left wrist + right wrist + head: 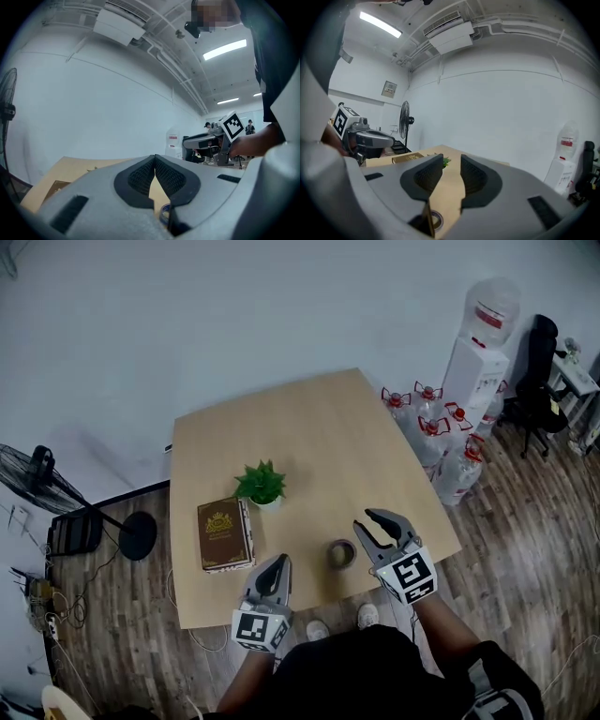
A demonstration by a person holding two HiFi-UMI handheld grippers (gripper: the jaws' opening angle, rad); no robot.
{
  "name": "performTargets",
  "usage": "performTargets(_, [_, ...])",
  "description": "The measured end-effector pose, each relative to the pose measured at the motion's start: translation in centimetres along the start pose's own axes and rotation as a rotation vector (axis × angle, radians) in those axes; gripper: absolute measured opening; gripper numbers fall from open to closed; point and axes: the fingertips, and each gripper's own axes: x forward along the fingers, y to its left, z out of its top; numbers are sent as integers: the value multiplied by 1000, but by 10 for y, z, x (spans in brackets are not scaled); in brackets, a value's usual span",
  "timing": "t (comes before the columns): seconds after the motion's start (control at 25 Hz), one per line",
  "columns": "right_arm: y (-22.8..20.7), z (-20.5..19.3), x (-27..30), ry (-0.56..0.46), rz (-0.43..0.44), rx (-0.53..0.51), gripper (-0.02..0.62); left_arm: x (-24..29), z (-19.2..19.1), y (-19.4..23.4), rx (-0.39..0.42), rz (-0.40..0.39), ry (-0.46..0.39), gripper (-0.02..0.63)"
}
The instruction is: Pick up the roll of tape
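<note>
1 tape roll (341,553), 1 book (224,533) (1 plant (261,483)).

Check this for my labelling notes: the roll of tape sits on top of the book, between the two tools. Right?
No. The head view shows the roll of tape on the table, right of the book, not on it. It does lie between the left tool and the right tool.

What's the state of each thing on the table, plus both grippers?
roll of tape: lying flat on the table, not gripped
left gripper: shut, empty
right gripper: open, nothing between the jaws
book: closed, lying flat
potted plant: upright
</note>
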Motion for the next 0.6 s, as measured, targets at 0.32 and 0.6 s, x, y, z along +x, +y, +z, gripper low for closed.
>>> performTargets(0.32, [-7,-50,19,129,66,83,183,15,-2,-12,-25,28,7,5])
performTargets(0.6, [-1,-108,34,296,120,93,221,10,-11,-3,-21,70,38,5])
